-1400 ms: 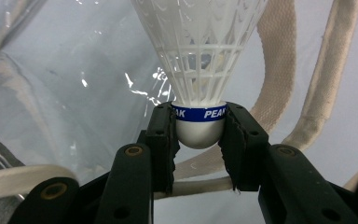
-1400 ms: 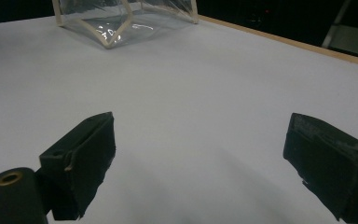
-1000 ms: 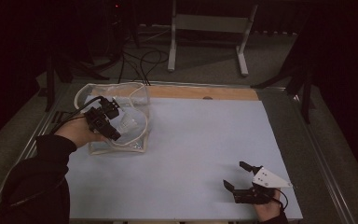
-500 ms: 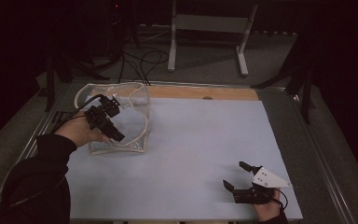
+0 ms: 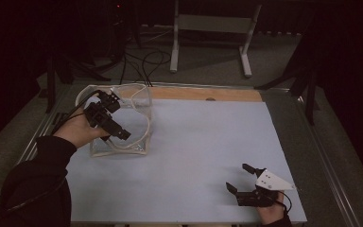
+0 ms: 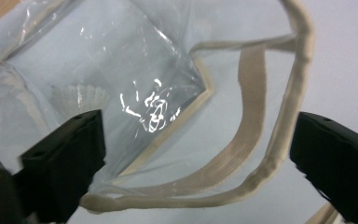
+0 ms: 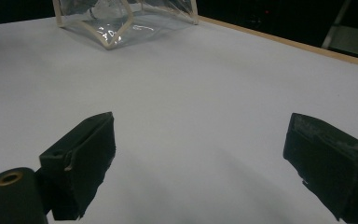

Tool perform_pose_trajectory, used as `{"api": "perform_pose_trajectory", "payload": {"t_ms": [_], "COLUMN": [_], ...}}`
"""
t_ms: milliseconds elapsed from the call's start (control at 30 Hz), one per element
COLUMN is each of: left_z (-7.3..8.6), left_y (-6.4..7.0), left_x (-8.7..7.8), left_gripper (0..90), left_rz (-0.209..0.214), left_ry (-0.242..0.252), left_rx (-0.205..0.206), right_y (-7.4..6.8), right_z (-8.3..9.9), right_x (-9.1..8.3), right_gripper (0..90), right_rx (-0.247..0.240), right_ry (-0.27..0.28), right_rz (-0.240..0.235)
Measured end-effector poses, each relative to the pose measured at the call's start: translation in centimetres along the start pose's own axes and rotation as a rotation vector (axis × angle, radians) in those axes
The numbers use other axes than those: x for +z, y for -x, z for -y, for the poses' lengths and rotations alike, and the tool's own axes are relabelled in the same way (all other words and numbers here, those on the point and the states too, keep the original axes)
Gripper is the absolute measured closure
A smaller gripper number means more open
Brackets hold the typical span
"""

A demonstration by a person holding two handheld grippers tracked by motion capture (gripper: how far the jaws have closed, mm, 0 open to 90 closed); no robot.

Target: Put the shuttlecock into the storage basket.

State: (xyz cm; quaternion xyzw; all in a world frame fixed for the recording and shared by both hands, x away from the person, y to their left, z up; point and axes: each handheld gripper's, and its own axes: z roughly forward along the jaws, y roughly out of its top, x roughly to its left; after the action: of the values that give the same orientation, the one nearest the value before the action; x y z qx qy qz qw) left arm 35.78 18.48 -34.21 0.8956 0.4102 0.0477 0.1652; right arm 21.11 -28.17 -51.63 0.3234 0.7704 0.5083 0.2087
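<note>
Jaws of the left gripper (image 6: 196, 154) stand wide apart above the clear plastic bag (image 5: 123, 123), its beige handle strap (image 6: 256, 121) looping between them without being clamped. Inside the bag lies a white shuttlecock (image 6: 80, 97). The bag sits at the far left of the pale blue table (image 5: 203, 142). The right gripper (image 5: 246, 182), also spread wide, rests well apart at the near right corner.

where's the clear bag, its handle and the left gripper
clear bag (image 5: 139, 118), high view, right side wall
handle (image 6: 249, 135), left gripper view, flat webbing strap
left gripper (image 5: 105, 116), high view, black body over the bag
</note>
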Motion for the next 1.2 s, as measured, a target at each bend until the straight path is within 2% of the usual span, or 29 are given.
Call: {"api": "perform_pose_trajectory", "payload": {"t_ms": [67, 267, 333, 433, 567, 667, 800, 933, 1000, 1200], "left_z": [-0.1, -0.6, -0.9, -1.5, -2.1, -2.5, -2.9, -3.4, -3.6, -4.5], "left_y": [0.0, 0.8, 1.2, 2.1, 2.8, 3.3, 4.0, 4.6, 4.8, 6.1], "left_x": [-0.2, -0.7, -0.9, -0.8, -0.6, -0.6, -0.4, -0.3, -0.2, 0.0], "left_gripper": [0.4, 0.0, 0.0, 0.0, 0.0, 0.0, 0.0, 0.0, 0.0, 0.0], "left_rz": [0.004, 0.004, 0.01, 0.014, 0.004, 0.016, 0.04, 0.063, 0.069, 0.102], "left_ry": [0.015, 0.085, 0.123, 0.141, 0.175, 0.21, 0.226, 0.261, 0.264, 0.306], "left_rx": [-0.007, -0.002, -0.001, 0.031, 0.027, 0.045, 0.08, 0.091, 0.095, 0.129], "right_y": [0.0, 0.0, 0.0, 0.0, 0.0, 0.0, 0.0, 0.0, 0.0, 0.0], "right_z": [0.0, 0.0, 0.0, 0.0, 0.0, 0.0, 0.0, 0.0, -0.1, -0.1], "right_x": [0.0, 0.1, 0.0, 0.0, 0.0, -0.1, -0.1, -0.1, -0.1, -0.1], "right_gripper": [9.0, 9.0, 9.0, 9.0, 9.0, 9.0, 9.0, 9.0, 9.0, 9.0], "right_rx": [0.001, 0.001, 0.003, 0.001, 0.002, 0.002, 0.0, -0.002, -0.001, 0.0], "right_ry": [0.0, 0.001, 0.001, 0.001, 0.002, 0.004, 0.004, 0.004, 0.003, 0.003], "right_rz": [0.001, 0.0, 0.0, 0.0, 0.002, 0.002, 0.003, 0.003, 0.002, 0.003]}}
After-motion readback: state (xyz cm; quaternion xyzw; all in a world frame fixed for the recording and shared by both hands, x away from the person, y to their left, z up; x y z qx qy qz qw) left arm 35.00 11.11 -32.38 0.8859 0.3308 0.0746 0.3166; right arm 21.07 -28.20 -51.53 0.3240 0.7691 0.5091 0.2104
